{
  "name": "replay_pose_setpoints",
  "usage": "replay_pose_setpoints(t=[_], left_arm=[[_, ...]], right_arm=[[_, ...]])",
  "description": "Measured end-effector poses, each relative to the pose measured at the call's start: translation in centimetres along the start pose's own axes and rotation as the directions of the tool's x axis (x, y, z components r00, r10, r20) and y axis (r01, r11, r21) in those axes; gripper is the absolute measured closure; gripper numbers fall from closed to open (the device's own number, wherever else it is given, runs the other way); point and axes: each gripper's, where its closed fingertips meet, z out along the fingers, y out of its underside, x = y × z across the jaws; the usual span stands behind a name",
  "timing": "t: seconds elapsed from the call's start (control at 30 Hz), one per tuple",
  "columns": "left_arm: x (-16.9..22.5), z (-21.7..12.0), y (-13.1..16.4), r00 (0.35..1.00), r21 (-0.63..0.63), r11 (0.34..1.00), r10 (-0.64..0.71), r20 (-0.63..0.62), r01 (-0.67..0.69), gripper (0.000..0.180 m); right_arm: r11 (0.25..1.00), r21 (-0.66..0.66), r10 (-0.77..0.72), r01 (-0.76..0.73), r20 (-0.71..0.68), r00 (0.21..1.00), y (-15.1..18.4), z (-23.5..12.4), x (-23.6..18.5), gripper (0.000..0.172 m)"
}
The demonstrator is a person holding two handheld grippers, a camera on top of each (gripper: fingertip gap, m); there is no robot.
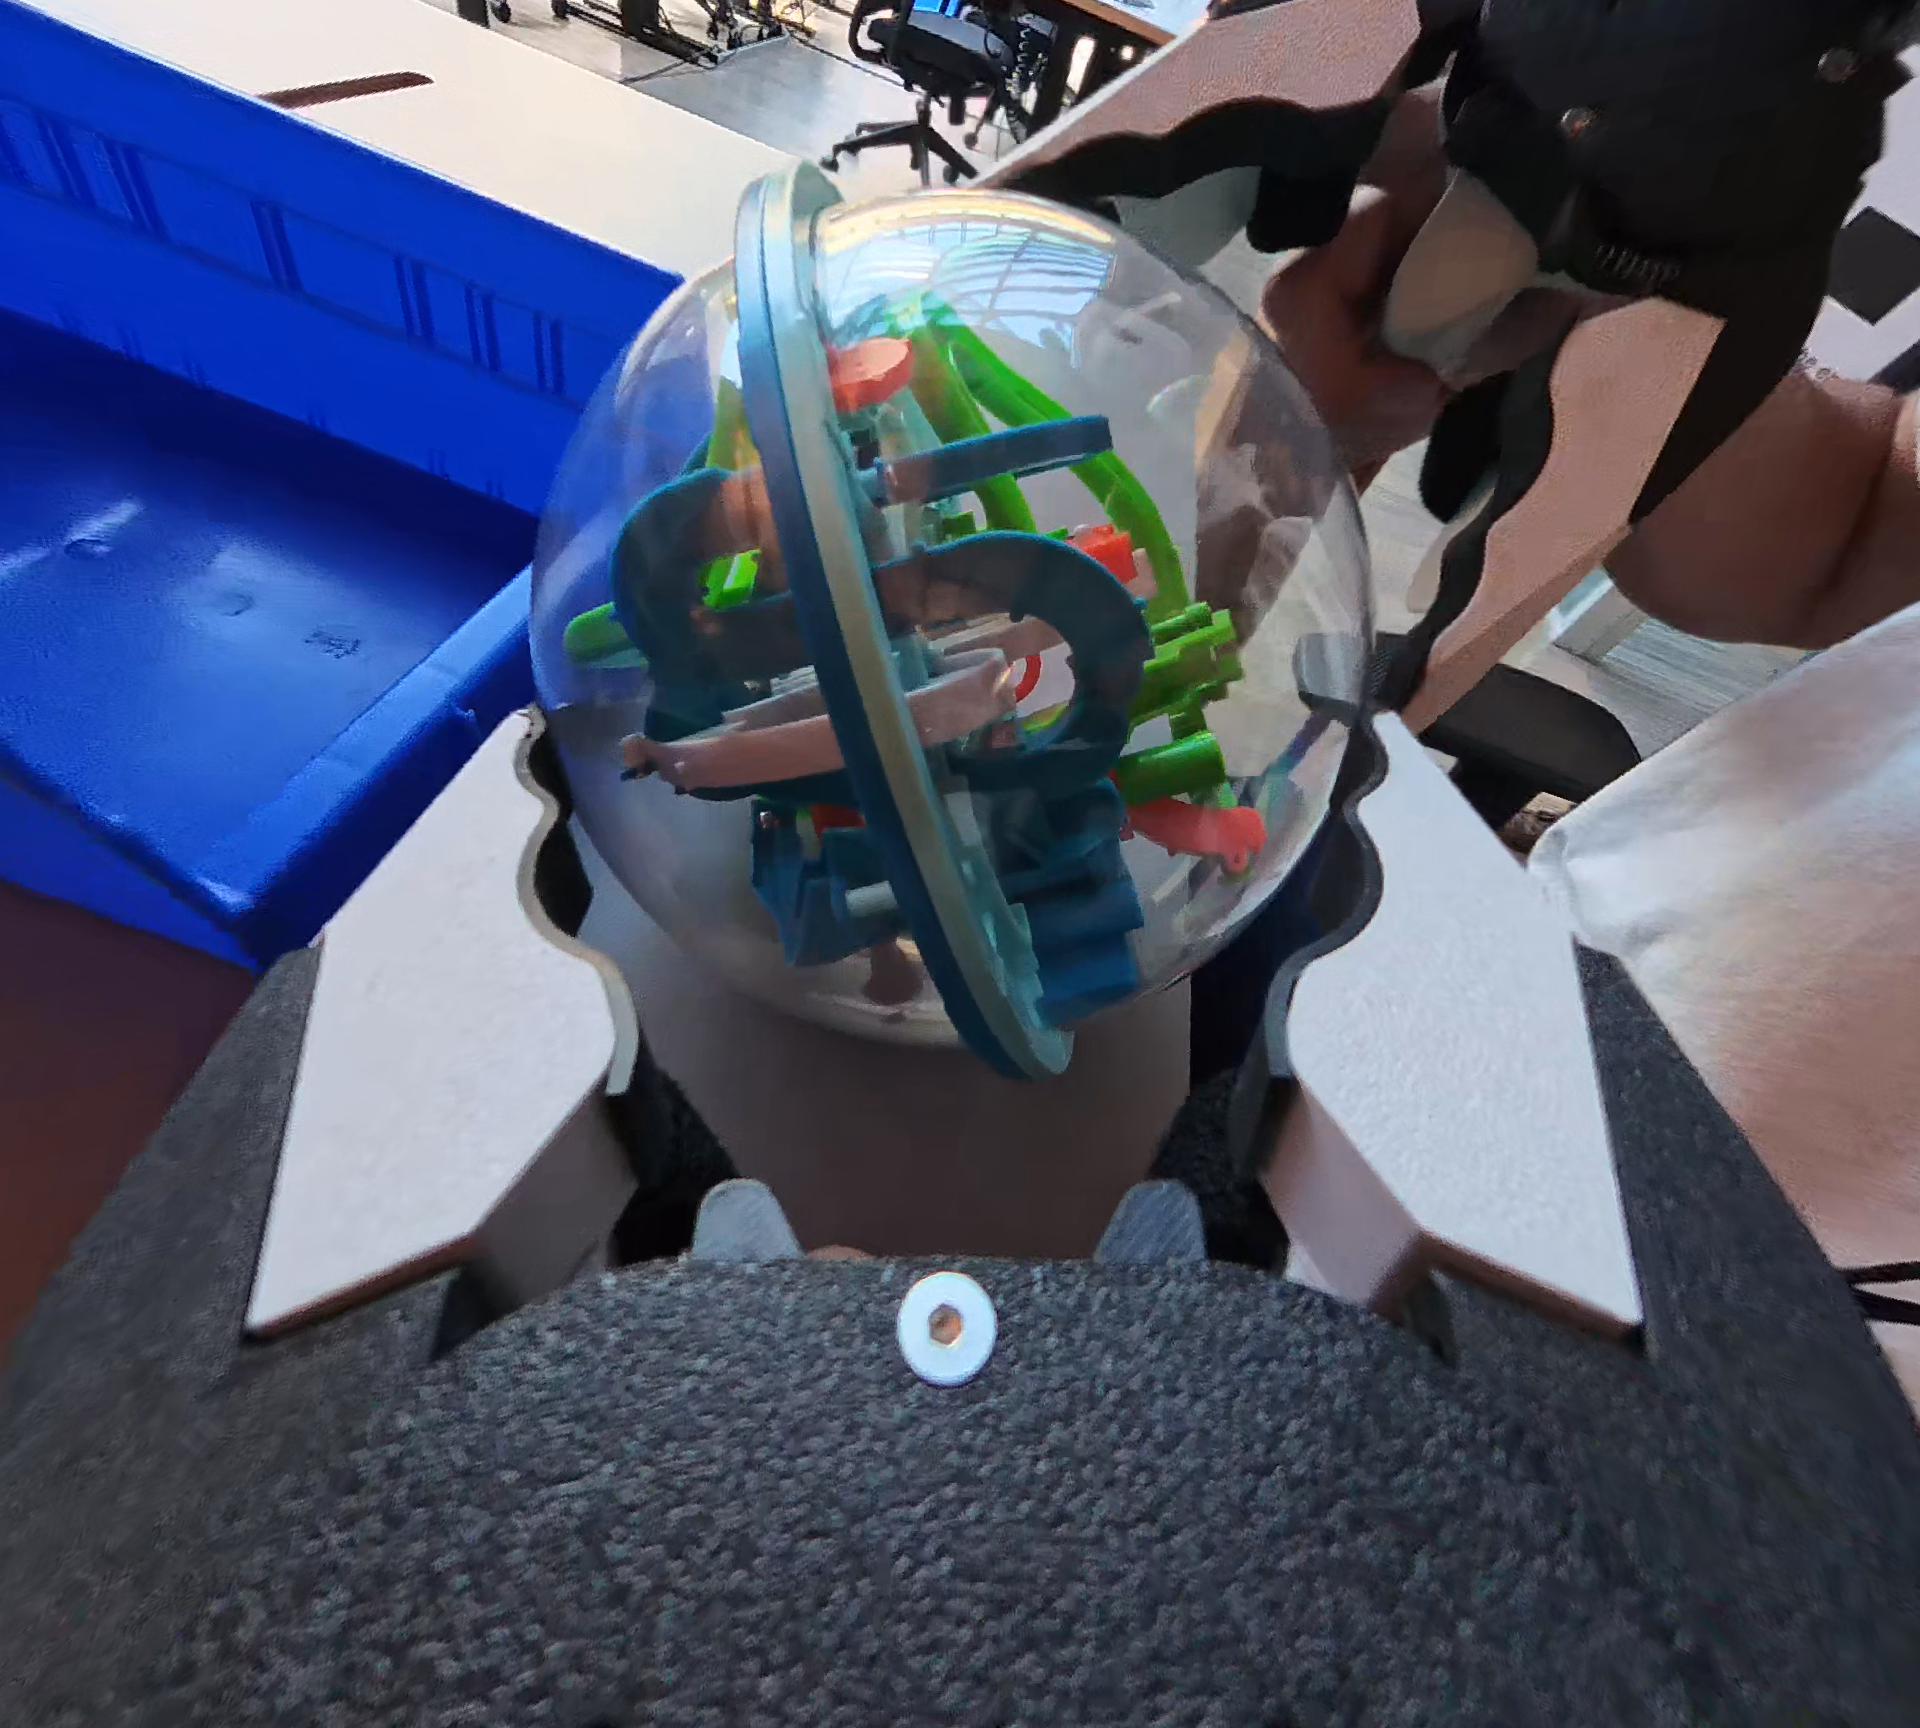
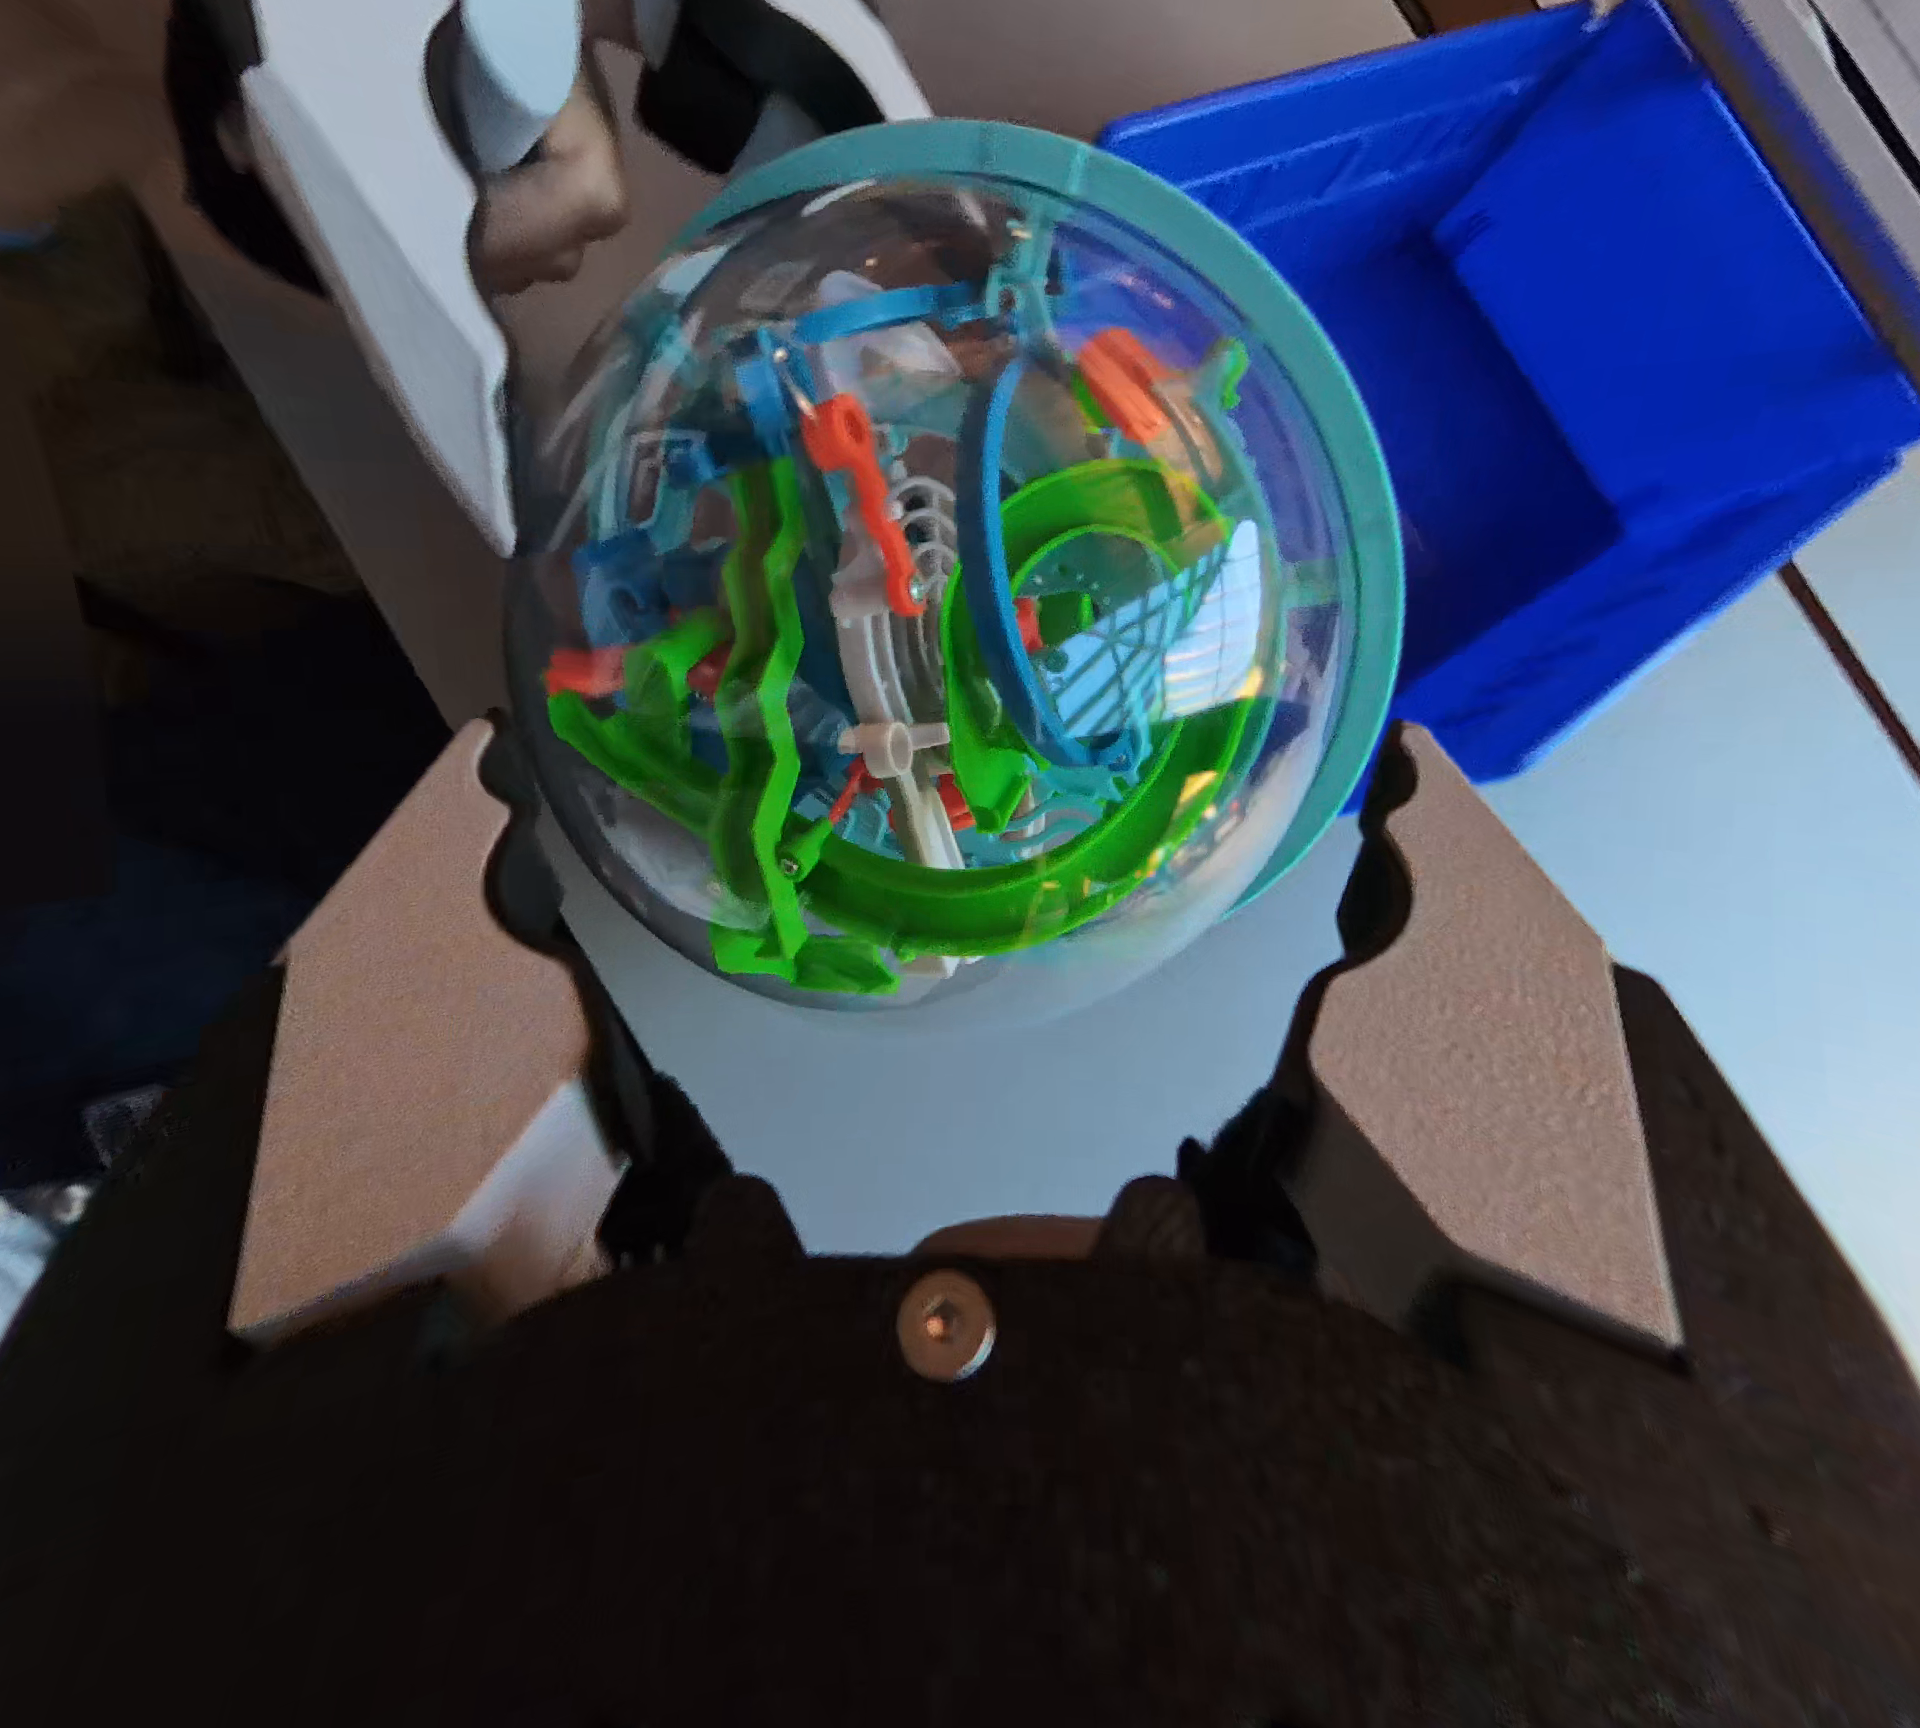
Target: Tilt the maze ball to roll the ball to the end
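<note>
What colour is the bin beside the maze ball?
Blue bin; the right wrist view shows it best.

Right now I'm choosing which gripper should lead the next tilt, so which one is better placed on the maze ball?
Probably left. The left gripper has both fingertips against the maze ball. The right gripper also brackets it, but its right fingertip seems to meet only the teal rim.

The maze ball (image 1: 951,629) sat between the fingers of the left gripper (image 1: 951,785) and of the right gripper (image 2: 951,805), which closed on it from opposite sides. A bin (image 1: 239,473) lay on the table (image 1: 582,151) left of the ball, with chairs (image 1: 935,37) far behind.
</note>
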Motion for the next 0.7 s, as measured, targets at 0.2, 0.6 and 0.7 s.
replay_pose_setpoints(t=[0.2, 0.6, 0.7], left_arm=[[0.7, -0.2, 0.4, 0.997, -0.003, 0.998, 0.056, 0.054, -0.056, 0.04], [-0.5, -1.6, 1.6, 0.988, -0.078, 0.986, 0.14, -0.069, -0.145, 0.031], [-0.2, -0.8, 1.6, 0.988, -0.061, 0.988, 0.137, -0.067, -0.141, 0.04]], right_arm=[[0.996, -0.047, 0.075, -0.075, 0.004, 0.997, 1.0, 0.9, -0.8, 0.017], [0.996, -0.051, -0.072, 0.079, 0.129, 0.989, 0.7, 1.2, -0.7, 0.017], [0.995, -0.047, -0.081, 0.088, 0.144, 0.986, 0.4, 1.4, -0.6, 0.018]])
